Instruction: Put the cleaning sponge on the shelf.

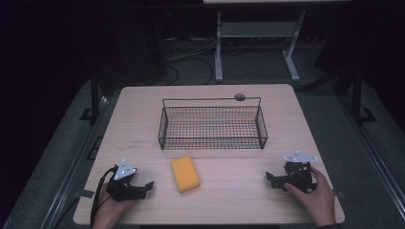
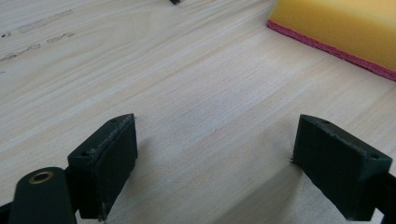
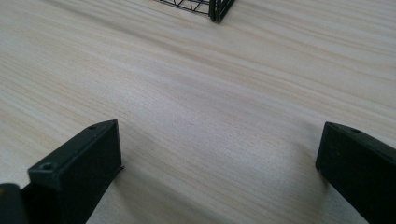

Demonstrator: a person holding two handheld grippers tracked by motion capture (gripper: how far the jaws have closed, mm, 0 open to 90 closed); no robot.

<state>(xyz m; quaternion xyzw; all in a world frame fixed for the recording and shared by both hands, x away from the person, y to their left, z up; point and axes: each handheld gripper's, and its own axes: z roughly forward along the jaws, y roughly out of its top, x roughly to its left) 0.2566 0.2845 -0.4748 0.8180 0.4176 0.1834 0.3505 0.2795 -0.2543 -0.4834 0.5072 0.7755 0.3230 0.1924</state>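
High view: light wood table (image 1: 143, 124) w/ a black wire basket (image 1: 212, 125) standing upright toward the far middle; nothing inside it, bare wood shows thru the mesh. Using basket as the landmark: yellow sponge (image 1: 185, 173) lies flat on the table just on the near side of basket, a bit left of its centre, not touching it. Left gripper (image 1: 143, 188) sits near-left of basket, well apart from it, beside the sponge w/ a gap between; held by the left hand (image 1: 112, 210). Right gripper (image 1: 271, 180) sits near-right of basket, beyond its right end, held by the right hand (image 1: 313, 195). Both grippers low on the table, tips turned inward toward the sponge. Small round dark disc (image 1: 239, 97) on the table just behind basket's far-right corner.

Left gripper view adds what high view can't: sponge (image 2: 345, 28) has a thin red/pink layer along its bottom edge, yellow on top; it's ahead-right of the jaws, not between them. Jaws spread wide, only bare wood between.

Right gripper view: a corner of the basket (image 3: 215, 8) at the top edge, far ahead of the jaws. Jaws also wide apart, gripping nothing, just table grain between.
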